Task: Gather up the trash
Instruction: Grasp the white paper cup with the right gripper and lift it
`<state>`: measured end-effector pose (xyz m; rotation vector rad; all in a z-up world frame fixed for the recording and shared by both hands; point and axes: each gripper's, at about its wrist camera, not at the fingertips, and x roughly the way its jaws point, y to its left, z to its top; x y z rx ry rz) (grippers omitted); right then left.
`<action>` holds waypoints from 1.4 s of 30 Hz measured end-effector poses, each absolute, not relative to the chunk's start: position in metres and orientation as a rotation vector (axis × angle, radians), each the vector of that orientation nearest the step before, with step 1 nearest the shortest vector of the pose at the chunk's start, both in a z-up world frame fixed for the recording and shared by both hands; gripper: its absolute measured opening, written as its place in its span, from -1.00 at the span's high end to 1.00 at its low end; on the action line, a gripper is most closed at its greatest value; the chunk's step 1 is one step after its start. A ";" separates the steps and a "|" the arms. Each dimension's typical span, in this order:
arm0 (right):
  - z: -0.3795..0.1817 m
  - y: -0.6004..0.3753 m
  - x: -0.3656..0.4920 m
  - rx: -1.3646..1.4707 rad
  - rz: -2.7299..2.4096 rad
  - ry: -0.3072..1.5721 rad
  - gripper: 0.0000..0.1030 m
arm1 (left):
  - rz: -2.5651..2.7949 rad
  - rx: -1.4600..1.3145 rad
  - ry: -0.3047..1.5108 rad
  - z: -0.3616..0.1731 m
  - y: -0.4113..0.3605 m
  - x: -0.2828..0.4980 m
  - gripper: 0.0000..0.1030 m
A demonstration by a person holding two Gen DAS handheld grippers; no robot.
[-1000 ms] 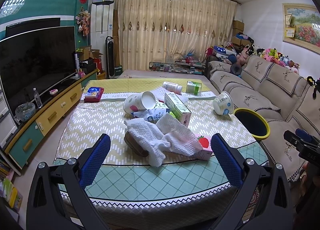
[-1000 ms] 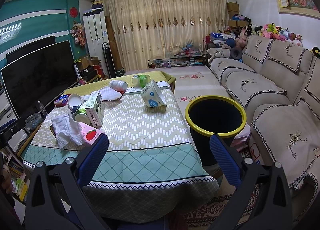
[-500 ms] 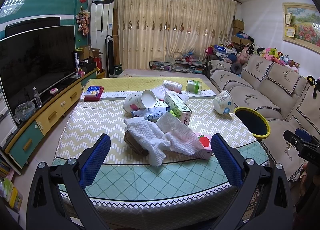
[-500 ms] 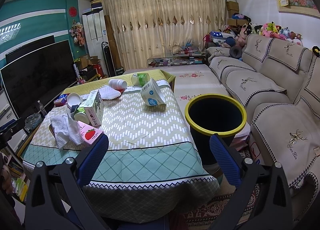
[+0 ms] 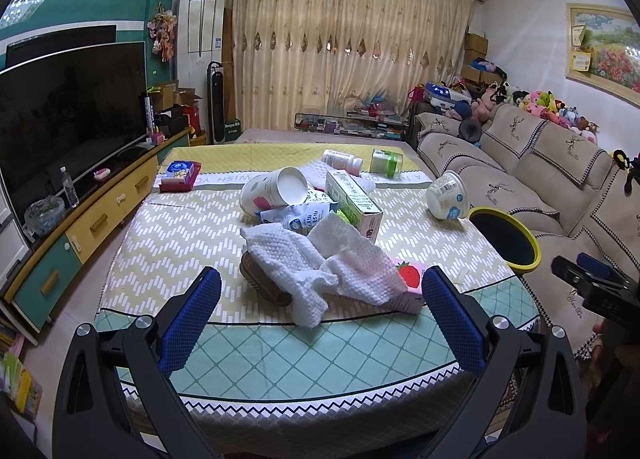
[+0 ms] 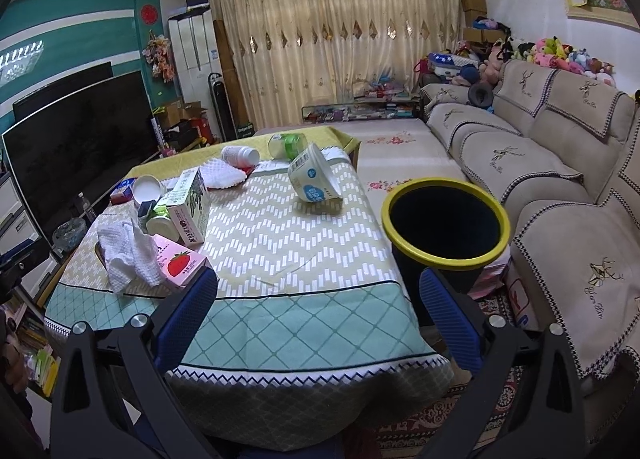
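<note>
Two blue-padded fingers of the left gripper (image 5: pixel 320 311) are standing spread wide, empty, facing the white tissue (image 5: pixel 316 259) draped over the pink strawberry carton (image 5: pixel 408 283); pinching the tissue's raised fold should be lifting it cleanly.

Right gripper (image 6: pixel 318 311) is also gaping empty, pointing between table (image 6: pixel 280 323) and yellow-rimmed bin (image 6: pixel 446 219), whose dark inside is showing no contents. The tipped tub (image 6: pixel 314 175) is lying nearby.

On the table (image 5: pixel 200 235) before me: cloth (image 5: pixel 316 263) nearest, draped over a carton (image 5: pixel 408 279); behind them a box (image 5: pixel 354 205) and tipped cup (image 5: pixel 274 189). Far edge holds a bottle (image 5: pixel 340 159) and jar (image 5: pixel 386 163). My bin (image 6: pixel 446 219) stands right of the table, sofa (image 6: pixel 560 187) beyond it.
</note>
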<state>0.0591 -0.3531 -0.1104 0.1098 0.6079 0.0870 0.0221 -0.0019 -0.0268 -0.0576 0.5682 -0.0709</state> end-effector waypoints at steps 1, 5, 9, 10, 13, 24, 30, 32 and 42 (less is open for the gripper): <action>-0.112 -0.350 0.066 0.104 0.099 0.618 -0.87 | -0.071 -0.058 0.568 -0.027 -0.002 0.022 -0.93; -0.115 -0.345 0.096 0.104 0.144 0.656 -0.87 | -0.075 -0.071 0.577 -0.034 0.001 0.029 -0.93; -0.116 -0.343 0.132 0.084 0.161 0.687 -0.87 | -0.073 -0.088 0.595 -0.043 0.008 0.040 -0.93; -0.115 -0.342 0.141 0.083 0.168 0.693 -0.87 | -0.072 -0.093 0.599 -0.045 0.009 0.043 -0.93; -0.114 -0.346 0.172 0.095 0.177 0.701 -0.87 | -0.065 -0.105 0.607 -0.049 0.015 0.050 -0.93; -0.126 -0.352 0.282 0.143 0.186 0.811 -0.27 | -0.062 -0.133 0.639 -0.063 0.029 0.081 -0.93; -0.131 -0.346 0.307 0.179 0.236 0.864 0.16 | -0.080 -0.134 0.634 -0.066 0.031 0.094 -0.93; -0.132 -0.340 0.311 0.177 0.254 0.874 0.34 | -0.087 -0.139 0.639 -0.068 0.032 0.099 -0.93; -0.135 -0.311 0.335 0.122 0.254 0.909 0.89 | -0.085 -0.171 0.665 -0.079 0.042 0.117 -0.93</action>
